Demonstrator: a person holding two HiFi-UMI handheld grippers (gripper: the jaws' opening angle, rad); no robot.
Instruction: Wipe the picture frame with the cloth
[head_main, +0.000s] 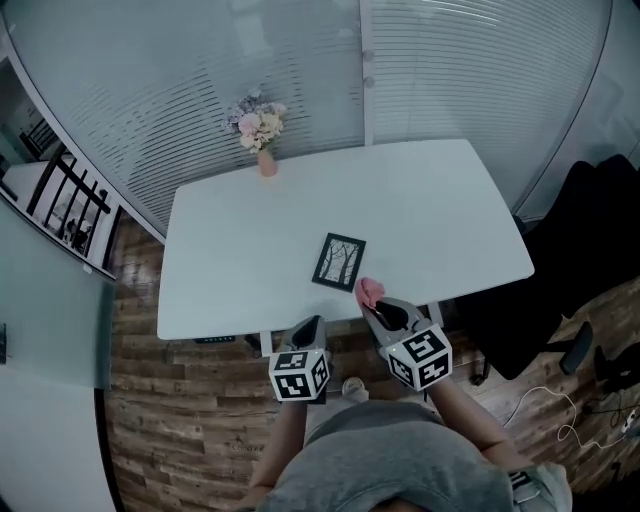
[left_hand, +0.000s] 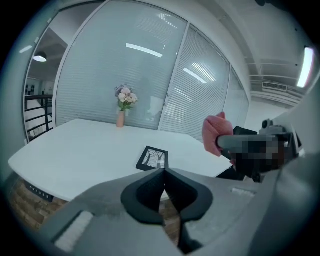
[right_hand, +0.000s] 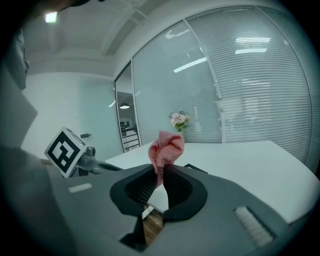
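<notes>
The right gripper (head_main: 372, 303) is pinching the cloth (head_main: 370, 291) and the left gripper (head_main: 312, 322) is hanging closed and empty at the table's (head_main: 430, 200) near edge, so the cloth likely wants lowering lightly onto the frame (head_main: 339, 261) lying flat just beyond.

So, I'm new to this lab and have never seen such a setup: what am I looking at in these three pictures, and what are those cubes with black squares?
No robot: a person holds a two-jaw gripper in each hand; the marker cubes are parts of them. The head view comes from a camera on the person's head, looking down. The other two come from cameras riding on each gripper, looking along its jaws. On the white table a black picture frame lies flat, and a vase of flowers stands at the far edge. The right gripper is shut on a pink cloth; the left gripper is shut on nothing. Both hang at the table's near edge, short of the frame.
</notes>
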